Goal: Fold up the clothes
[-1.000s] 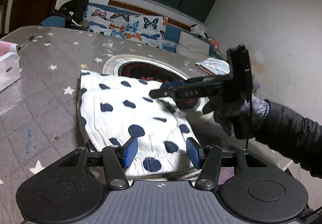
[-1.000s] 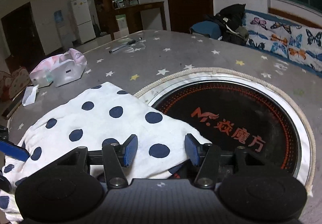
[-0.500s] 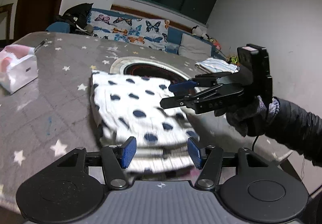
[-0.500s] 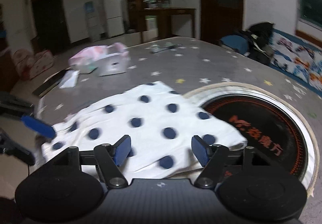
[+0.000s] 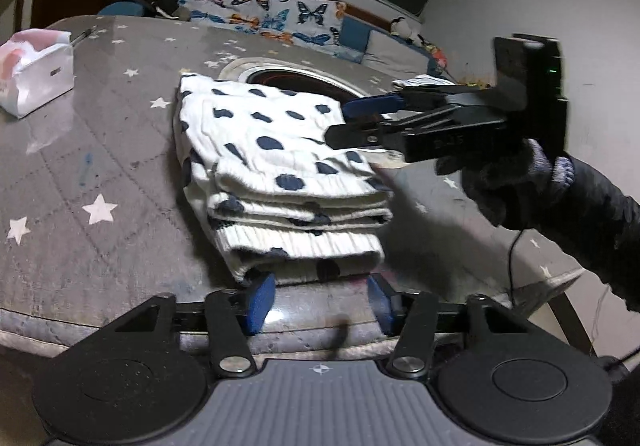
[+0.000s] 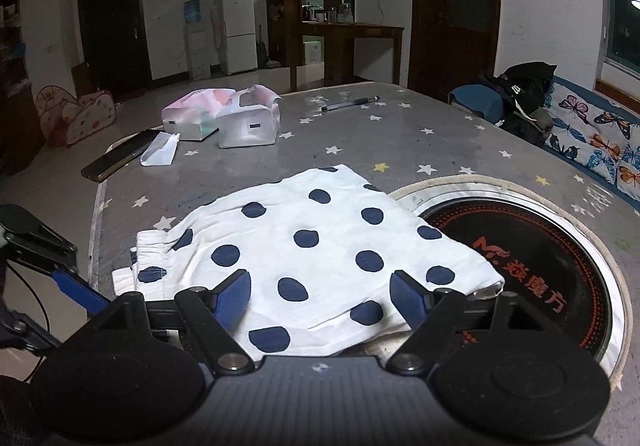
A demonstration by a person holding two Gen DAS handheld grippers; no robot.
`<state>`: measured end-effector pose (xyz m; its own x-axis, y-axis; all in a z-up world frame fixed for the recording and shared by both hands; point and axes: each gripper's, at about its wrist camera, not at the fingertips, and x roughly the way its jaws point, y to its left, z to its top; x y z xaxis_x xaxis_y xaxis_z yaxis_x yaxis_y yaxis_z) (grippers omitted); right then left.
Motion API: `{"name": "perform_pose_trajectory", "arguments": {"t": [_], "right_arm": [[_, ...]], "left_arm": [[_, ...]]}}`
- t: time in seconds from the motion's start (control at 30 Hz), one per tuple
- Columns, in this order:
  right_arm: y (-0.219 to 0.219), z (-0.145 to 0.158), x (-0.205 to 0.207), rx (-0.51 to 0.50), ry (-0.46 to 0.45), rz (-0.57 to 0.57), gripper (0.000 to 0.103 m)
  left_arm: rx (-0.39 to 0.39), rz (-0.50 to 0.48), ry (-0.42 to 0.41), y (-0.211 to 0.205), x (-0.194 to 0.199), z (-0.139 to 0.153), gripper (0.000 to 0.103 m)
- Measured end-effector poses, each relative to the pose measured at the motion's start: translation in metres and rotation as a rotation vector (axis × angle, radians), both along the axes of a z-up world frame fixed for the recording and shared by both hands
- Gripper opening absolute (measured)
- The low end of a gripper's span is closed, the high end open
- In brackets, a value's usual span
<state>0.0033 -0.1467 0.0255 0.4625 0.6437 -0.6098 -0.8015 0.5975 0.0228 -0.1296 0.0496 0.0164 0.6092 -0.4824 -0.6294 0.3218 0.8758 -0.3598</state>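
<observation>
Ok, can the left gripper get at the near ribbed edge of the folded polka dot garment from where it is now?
Probably yes. The left gripper is open, right at the ribbed edge of the polka dot garment, with nothing between. The right gripper hovers over the far side.

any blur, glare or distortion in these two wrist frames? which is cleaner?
Left wrist: the right gripper and gloved hand are motion-smeared, the polka-dot garment slightly soft; strong fisheye bend and dark corner vignette. Right wrist: cleaner, the garment's dots crisp, dim indoor light, a faint sheen on the star-print table cover, the same vignette.
</observation>
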Motion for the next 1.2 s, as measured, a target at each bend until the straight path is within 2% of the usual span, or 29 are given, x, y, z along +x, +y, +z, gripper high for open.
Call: {"name": "perform_pose_trajectory", "arguments": {"t": [0.07,0.3,0.63,0.8,0.97,1.03,1.1,1.2], "right_arm": [[-0.001,0.000,-0.001,0.002,-0.002,-0.001,0.080],[-0.002,0.001,-0.007,0.005,-0.007,0.011,0.080],[0.015,0.004,-0.031,-0.038,-0.078,0.123,0.081],[0.036,-0.002,-0.047,-0.103,-0.135,0.212,0.082],[0.048,-0.005,-0.058,-0.144,-0.164,0.276,0.083],[0.048,-0.006,-0.060,-0.155,-0.172,0.282,0.084],[0.048,-0.007,-0.061,-0.165,-0.179,0.284,0.084],[0.048,-0.008,-0.064,-0.177,-0.199,0.283,0.084]], "left_arm": [[-0.001,0.013,0.009,0.000,0.003,-0.003,0.047],[0.034,0.084,-0.009,0.017,0.018,-0.003,0.045],[0.079,0.186,-0.029,0.047,0.052,-0.006,0.045],[0.016,0.188,-0.019,0.053,0.049,0.001,0.047],[-0.120,0.185,0.017,0.054,0.034,0.002,0.047],[-0.172,0.184,0.031,0.054,0.028,0.002,0.048],[-0.191,0.187,0.034,0.054,0.030,0.002,0.052],[-0.219,0.192,0.040,0.054,0.033,0.002,0.052]]}}
